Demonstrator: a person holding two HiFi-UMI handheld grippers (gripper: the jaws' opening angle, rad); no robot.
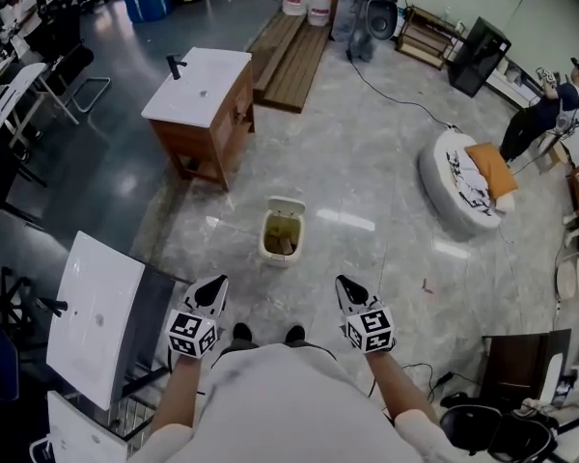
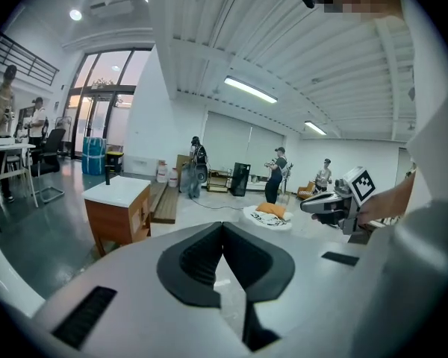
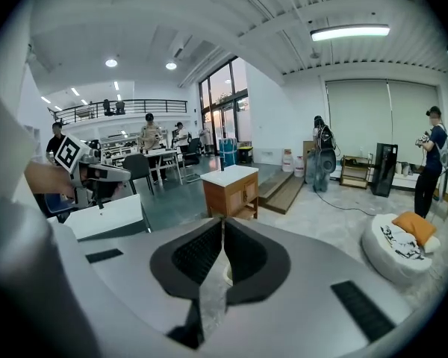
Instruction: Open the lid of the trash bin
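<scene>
**Bin Dead Ahead on the Floor, Both Claws Closed and Empty**

One trash bin (image 1: 267, 244) is seen standing on the pale polished floor (image 1: 367, 191), just ahead of the person's shoes (image 1: 241, 333). It lies at 12 o'clock from the body. From the left gripper (image 1: 214, 290) it is found at about 1 o'clock, and from the right gripper (image 1: 346, 288) at about 11 o'clock. Neither gripper can be called nearer; the bin is centred between them and set well below them, since both are held at waist height.

The bin's long axis is judged to run along the 12-to-6 line, with its one lid (image 1: 287, 204) at the 12 o'clock end. The yellowish inside and a brownish lump can be looked into from above, so the lid is taken to be tipped back already, though its exact angle cannot be made out at this range.

Two grippers are counted. In each gripper view the dark pads are shown pressed together at the tips, with nothing caught between them. Neither gripper is touching the bin.

If the lid is to be reached, a stoop forward and down toward 12 o'clock is called for, and the far edge must be met from above. A wooden cabinet (image 1: 212, 75) stands well beyond at 11 o'clock, out of the way.
</scene>
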